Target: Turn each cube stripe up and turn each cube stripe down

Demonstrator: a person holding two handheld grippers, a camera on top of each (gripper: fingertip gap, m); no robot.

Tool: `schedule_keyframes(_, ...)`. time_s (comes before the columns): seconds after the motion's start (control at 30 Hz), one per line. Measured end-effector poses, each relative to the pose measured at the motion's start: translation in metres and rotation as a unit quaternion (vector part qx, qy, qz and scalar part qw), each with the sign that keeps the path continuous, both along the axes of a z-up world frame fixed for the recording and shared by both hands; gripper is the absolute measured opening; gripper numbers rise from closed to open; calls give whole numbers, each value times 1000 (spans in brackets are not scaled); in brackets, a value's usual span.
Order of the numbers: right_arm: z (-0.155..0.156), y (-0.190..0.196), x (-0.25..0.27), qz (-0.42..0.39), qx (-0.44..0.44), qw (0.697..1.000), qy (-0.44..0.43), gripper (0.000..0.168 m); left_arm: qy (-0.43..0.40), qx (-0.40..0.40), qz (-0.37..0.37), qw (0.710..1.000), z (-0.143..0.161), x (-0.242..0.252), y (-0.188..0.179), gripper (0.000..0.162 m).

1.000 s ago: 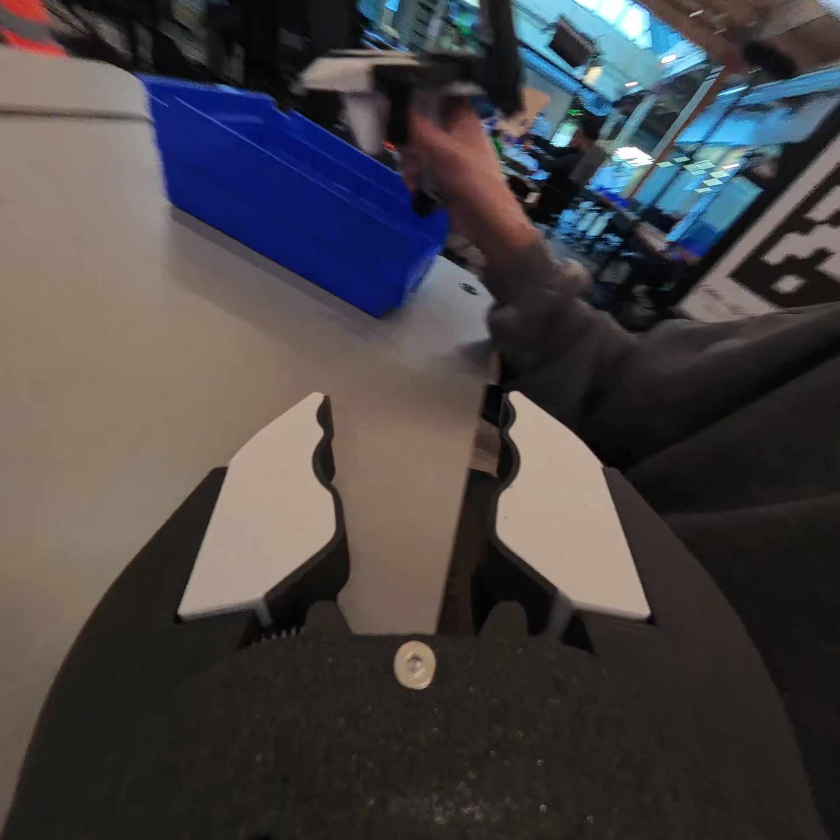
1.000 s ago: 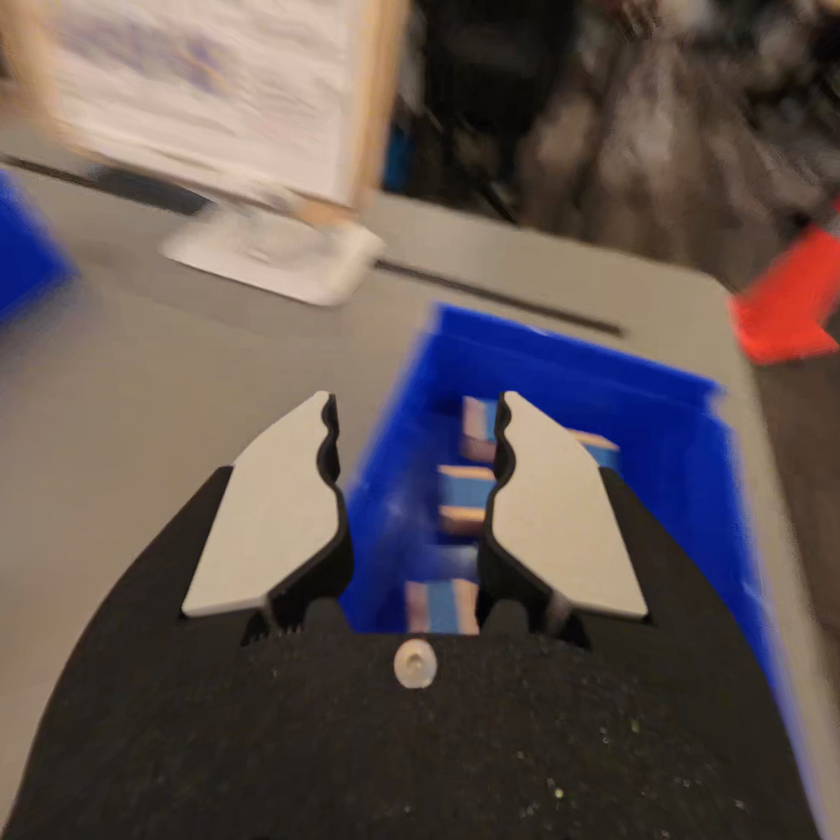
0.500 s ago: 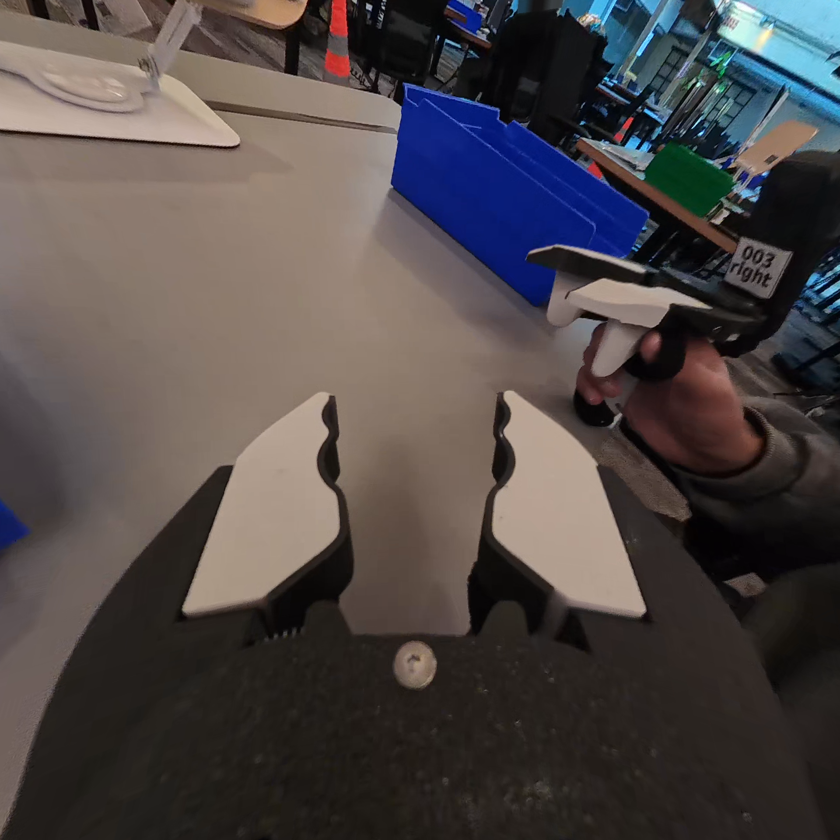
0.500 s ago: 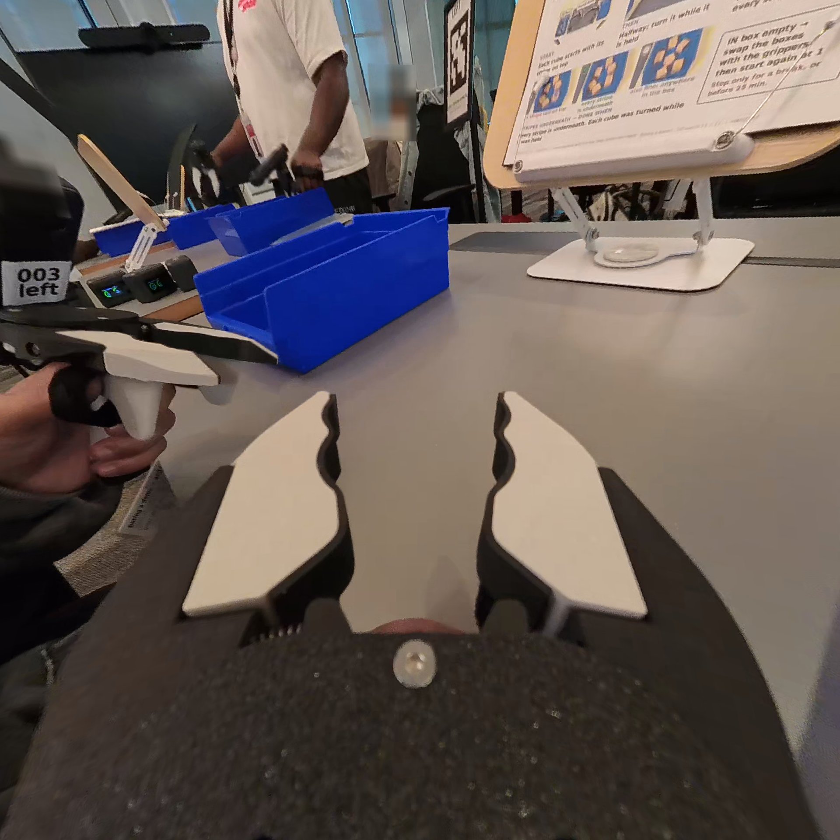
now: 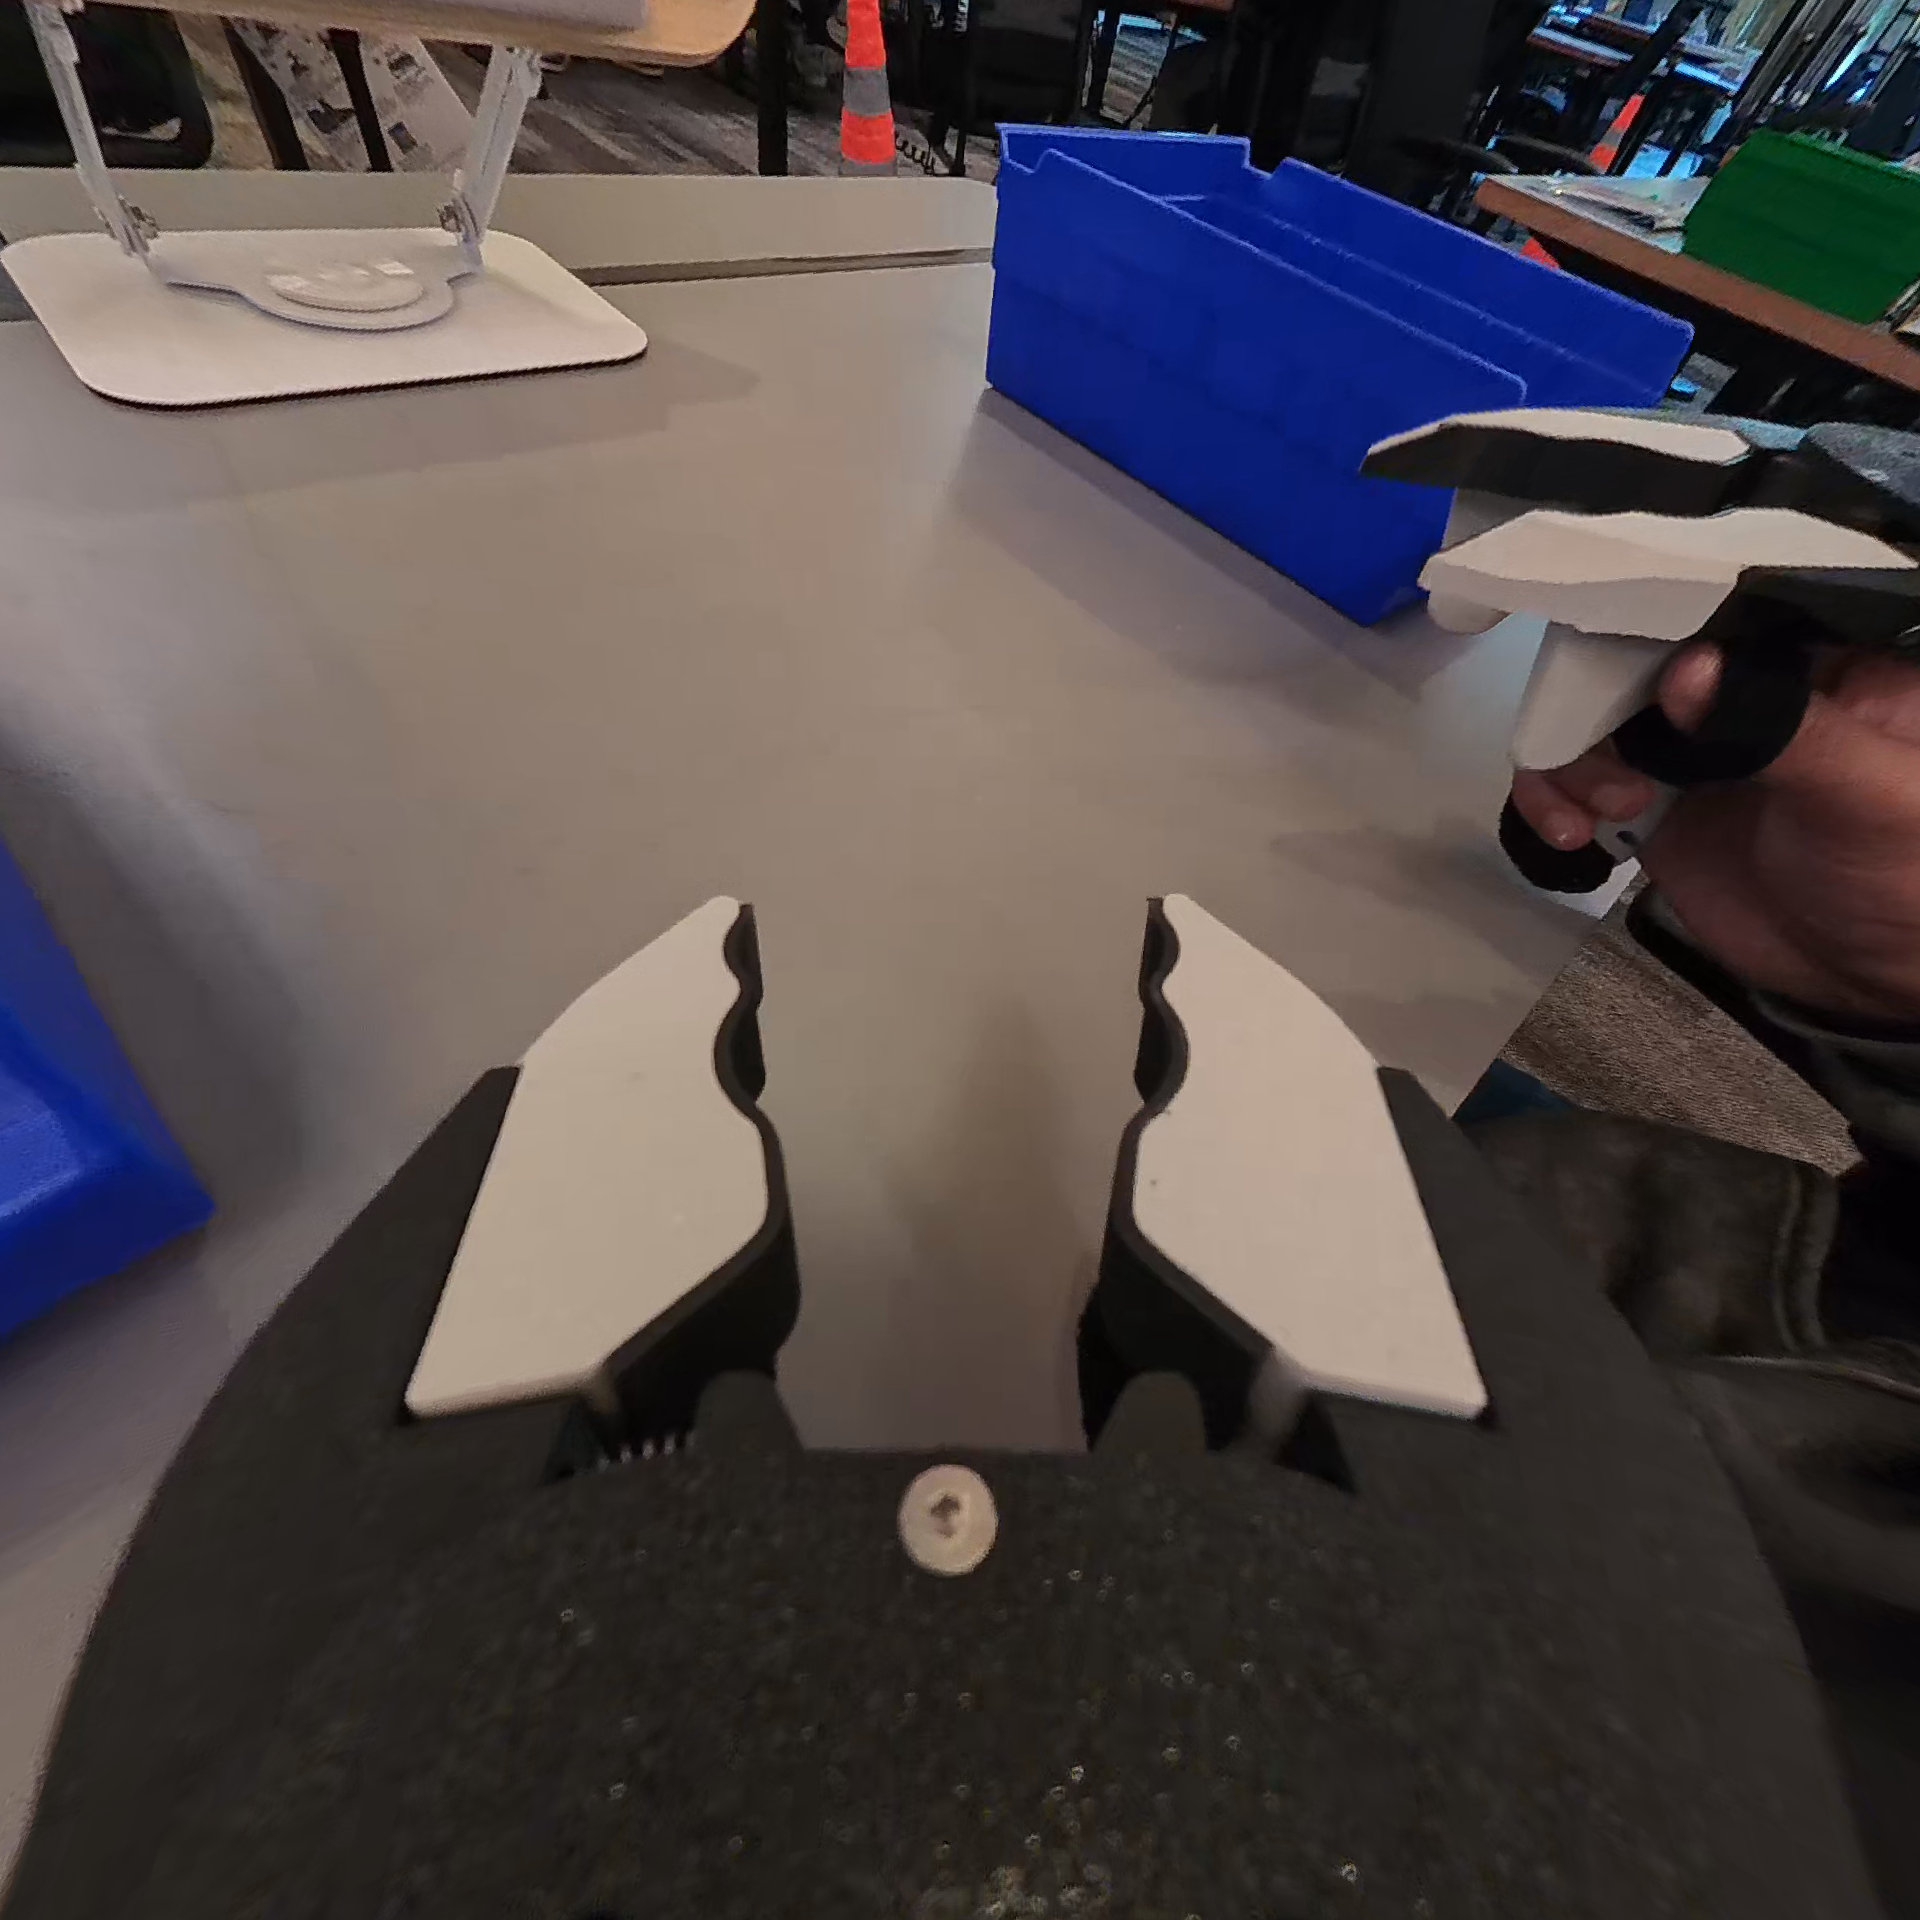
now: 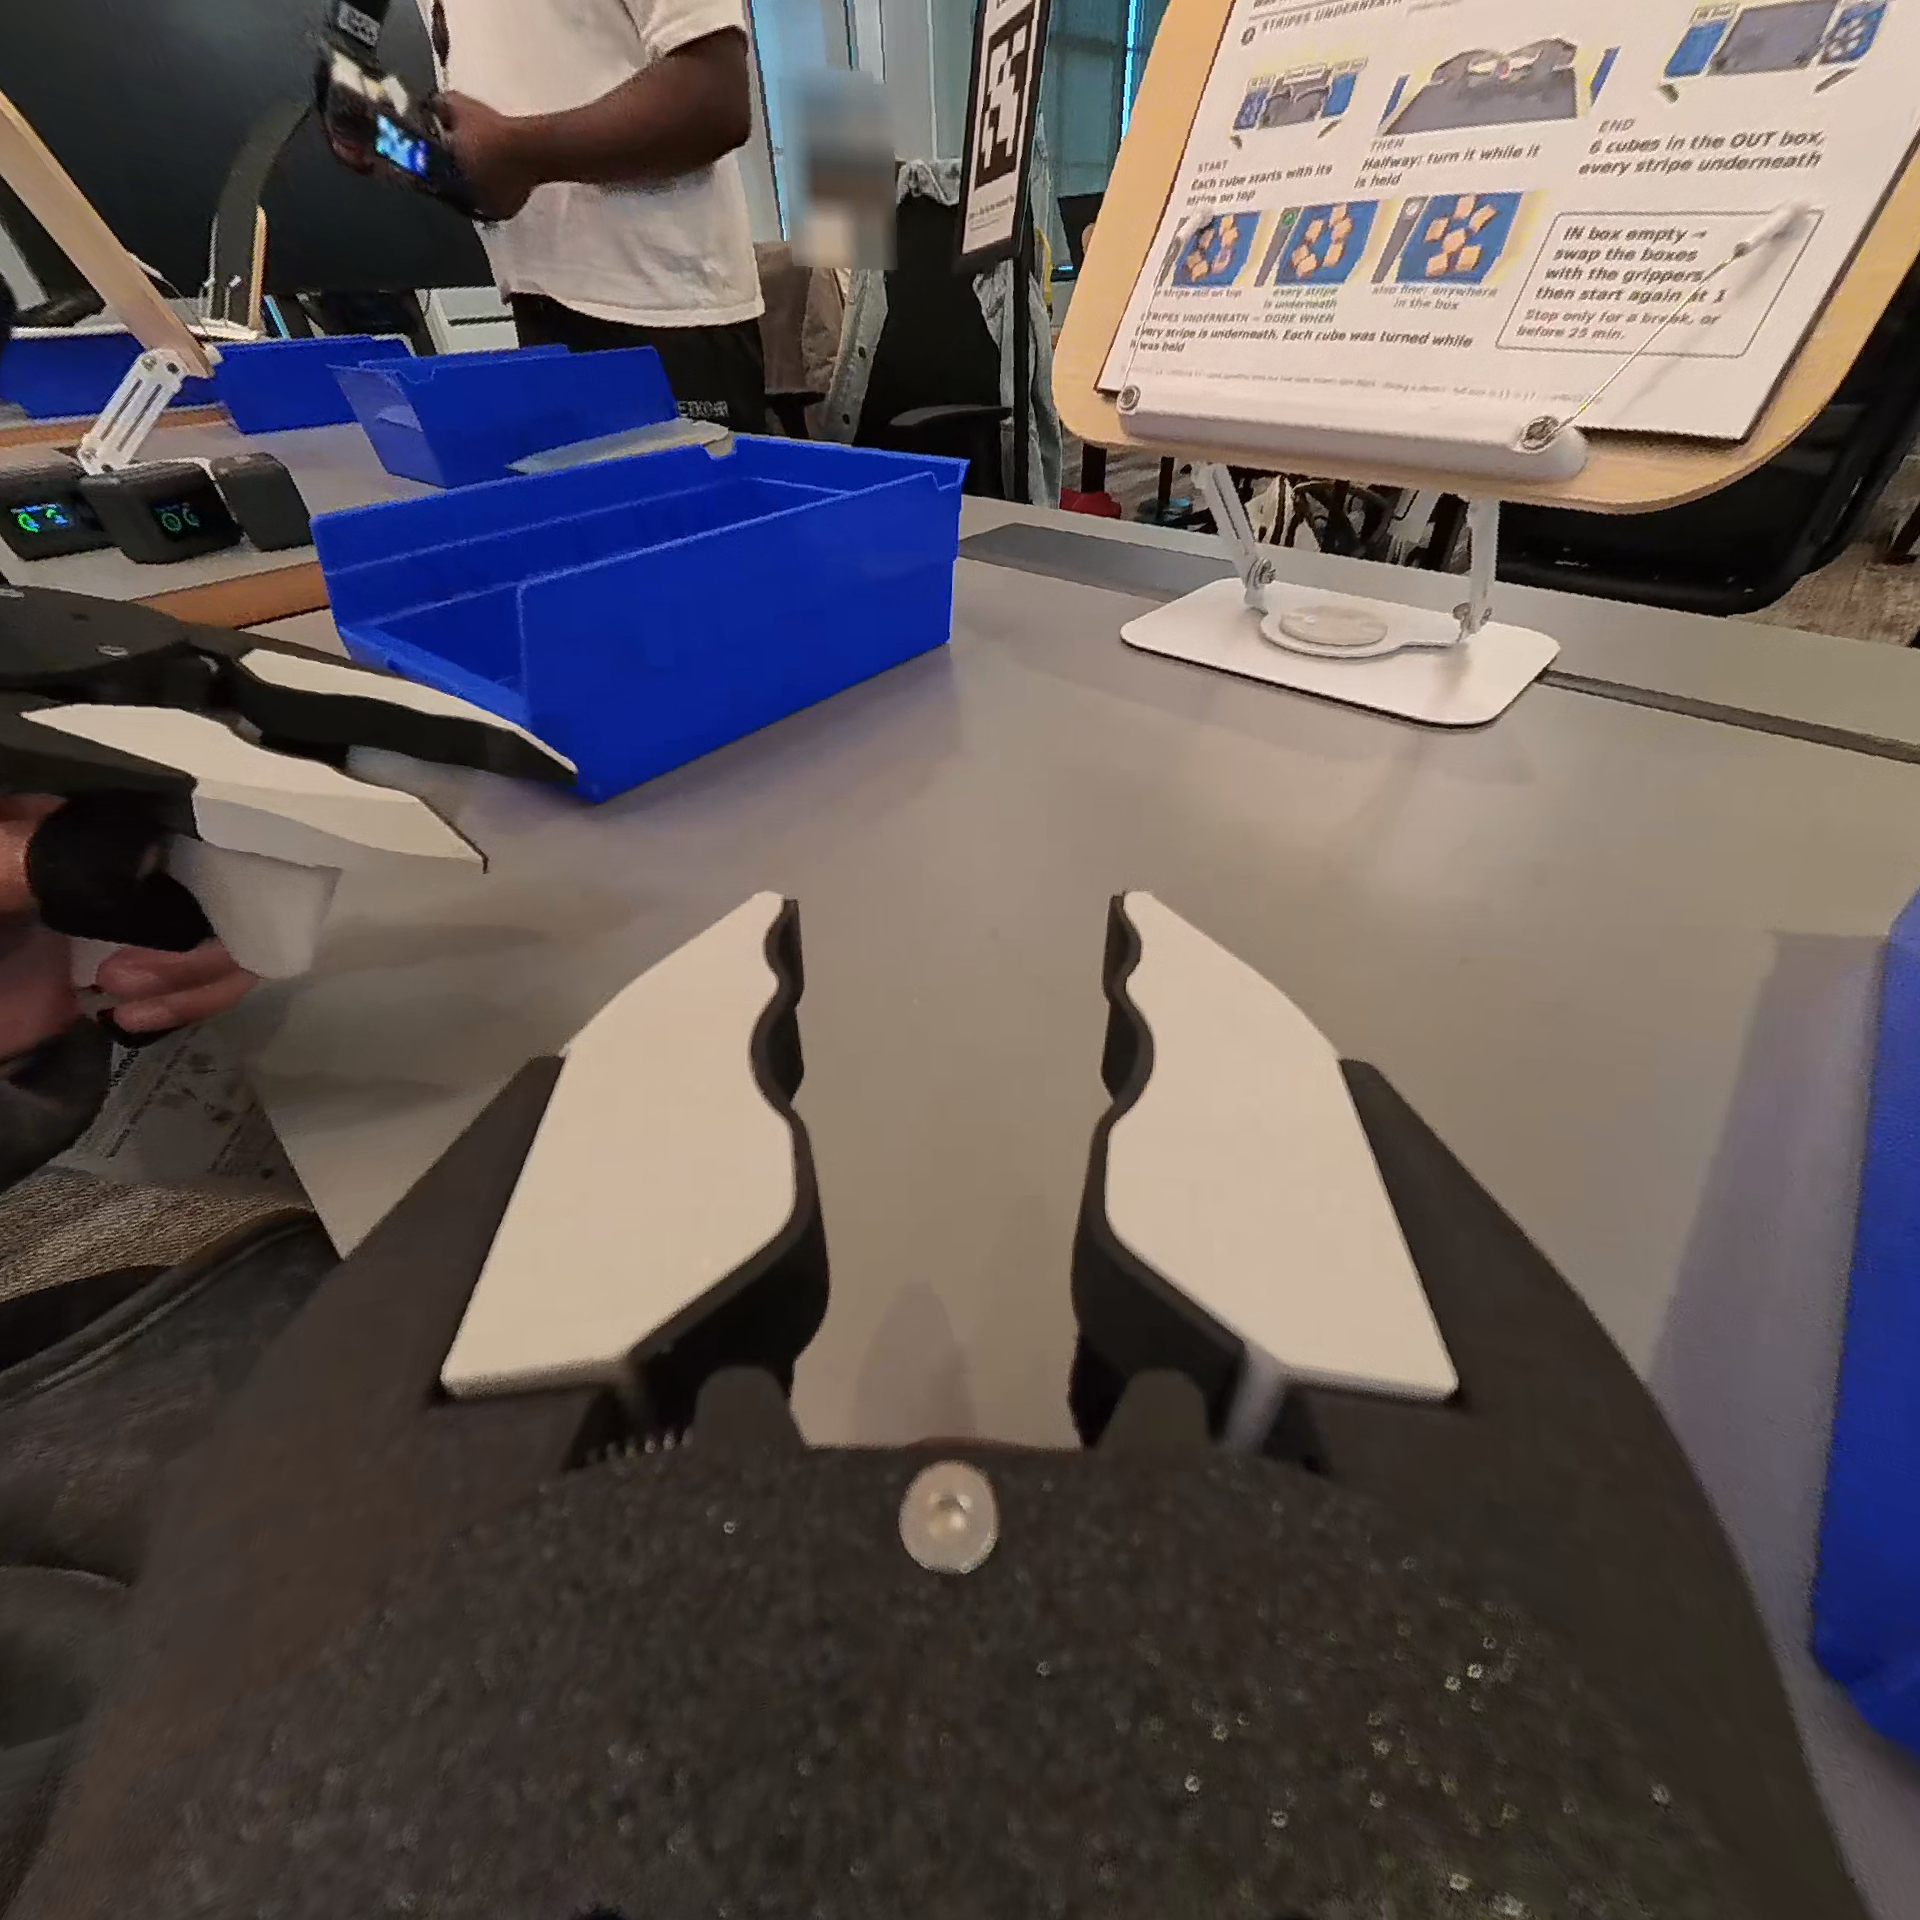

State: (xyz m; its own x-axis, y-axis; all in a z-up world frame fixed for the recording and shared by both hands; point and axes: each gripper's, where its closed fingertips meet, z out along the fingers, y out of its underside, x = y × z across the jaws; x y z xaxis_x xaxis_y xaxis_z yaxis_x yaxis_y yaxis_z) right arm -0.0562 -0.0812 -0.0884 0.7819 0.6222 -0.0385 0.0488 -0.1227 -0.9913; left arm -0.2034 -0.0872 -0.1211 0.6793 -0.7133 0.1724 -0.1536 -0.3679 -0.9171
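No cube shows in either view. My left gripper (image 5: 945,914) is open and empty, low over the grey table (image 5: 727,675) near its front edge. My right gripper (image 6: 951,904) is also open and empty over the same table (image 6: 1247,883). Each gripper shows in the other's view: the right one (image 5: 1397,520) at the right edge, the left one (image 6: 528,816) at the left edge, both held in a hand with jaws apart. A blue bin (image 5: 1247,343) stands ahead right of the left gripper. Another blue bin (image 6: 644,603) stands ahead left of the right gripper; the part of its inside I see holds nothing.
A white stand (image 5: 312,301) carrying an instruction sheet (image 6: 1455,208) stands at the table's back. A blue bin corner (image 5: 62,1143) sits at my left, a blue bin wall (image 6: 1870,1351) at my right. A person (image 6: 613,156) stands behind at another table with more blue bins.
The right gripper has left the blue bin holding striped cubes and dropped low over the table. The left gripper has swung from the table's side to face the back. Both stay open.
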Motion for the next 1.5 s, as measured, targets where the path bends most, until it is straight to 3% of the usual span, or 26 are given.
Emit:
schedule_keyframes(0.07,-3,1,-1,4,-5,1000,-2,55,-1,-1,-7,1000,-2,2,0,71)
schedule_keyframes(0.17,-7,2,-1,6,-18,1000,-5,55,-47,43,-83,995,15,21,-16,72)
schedule_keyframes(0.27,16,-1,19,-6,-16,999,42,59,-109,94,-124,982,42,43,-34,75)
schedule_keyframes(0.33,41,-2,63,-59,20,995,73,60,-116,95,-120,981,44,65,-35,75)
schedule_keyframes(0.43,55,-3,149,-166,31,981,93,67,-54,58,-150,986,24,120,-37,91)
schedule_keyframes(0.6,24,-12,278,-351,-16,935,43,77,-12,0,-144,989,11,237,-9,102)
schedule_keyframes(0.7,0,-11,310,-391,-59,918,44,82,20,-62,-119,991,-6,302,18,111)
schedule_keyframes(0.77,-13,-8,317,-399,-81,913,41,82,42,-59,-78,994,-14,327,45,113)
schedule_keyframes(0.87,-28,-2,321,-412,-108,904,33,82,40,-57,-41,997,-19,339,71,89)
schedule_keyframes(0.9,-32,0,320,-413,-115,903,29,82,36,-66,-34,997,-19,337,73,51)
schedule_keyframes(0.93,-35,2,320,-416,-120,901,25,82,30,-73,-20,997,-18,331,76,39)
schedule_keyframes(1.2,-46,18,294,-403,-143,904,6,76,41,-46,64,996,-13,272,94,9)
schedule_keyframes(1.27,-43,21,285,-385,-141,912,18,80,37,-44,62,996,-13,265,90,8)
schedule_keyframes(1.3,-39,21,275,-363,-139,920,45,53,45,-37,66,996,-12,261,88,8)
schedule_keyframes(1.4,-37,15,266,-373,-180,906,82,12,62,-18,85,994,-8,239,79,7)
schedule_keyframes(1.5,-37,16,236,-358,-190,913,56,9,70,8,102,992,1,204,69,9)
